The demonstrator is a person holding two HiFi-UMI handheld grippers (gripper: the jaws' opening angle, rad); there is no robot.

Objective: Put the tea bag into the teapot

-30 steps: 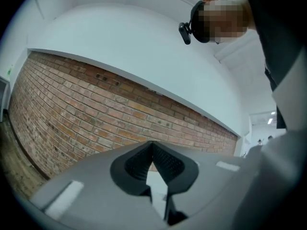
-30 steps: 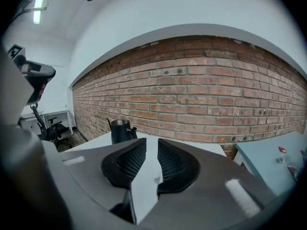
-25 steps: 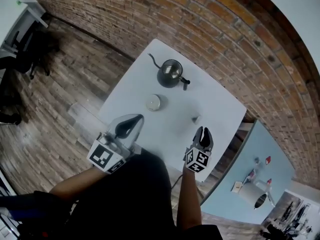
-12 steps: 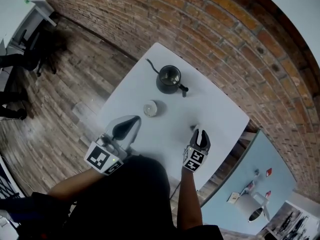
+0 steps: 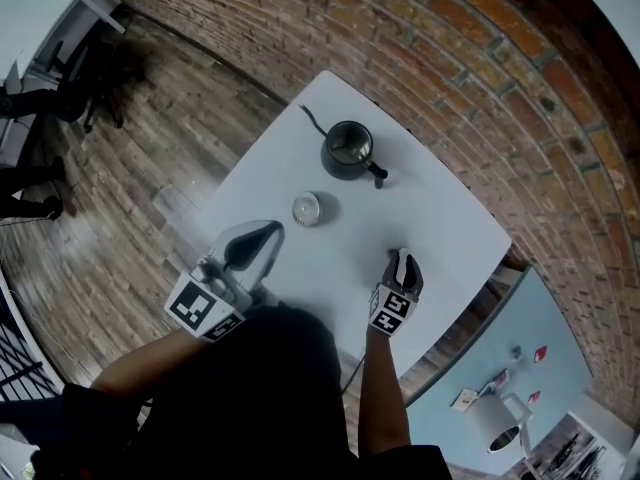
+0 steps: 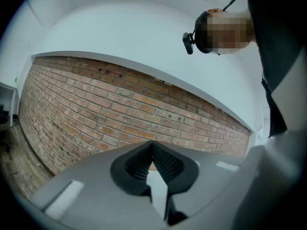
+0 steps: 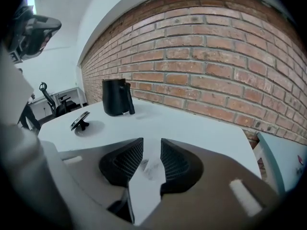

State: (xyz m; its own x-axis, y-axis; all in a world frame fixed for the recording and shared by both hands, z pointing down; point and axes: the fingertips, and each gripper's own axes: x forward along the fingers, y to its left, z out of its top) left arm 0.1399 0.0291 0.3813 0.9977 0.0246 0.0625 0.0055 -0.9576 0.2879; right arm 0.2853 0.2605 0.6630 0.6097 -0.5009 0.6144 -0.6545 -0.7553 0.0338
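Right claw [image 7: 151, 143] is spread, jaws have just been opening, pointing down at the table [image 5: 440, 218] near your edge. The bag [image 7: 149, 166] shows as a pale speckled patch lying flat on the table in the gap between the pads; it's faint, and the pads aren't pressing on it, so nothing is gripped yet. Left claw [image 6: 153, 144] is pressed together at the tips, empty, held level off the near-left side of the table and out of the job. The pot [image 5: 347, 150] stands at the far side of the table, well apart from the bag, with its lid [image 5: 306, 208] off and lying on the table between the pot and you, so the mouth looks open to receive. My read: you're on the approach-to-grasp step; no pick yet, no transfer. Next move calls for dropping the right claw the rest of the way so the pads straddle the bag, then closing on it. The bag is thin and flat, so the tips need to come right down to the surface or they'll close on air. After that, lift and carry to the pot mouth, away from you and to the left. Watch the lid on that path.
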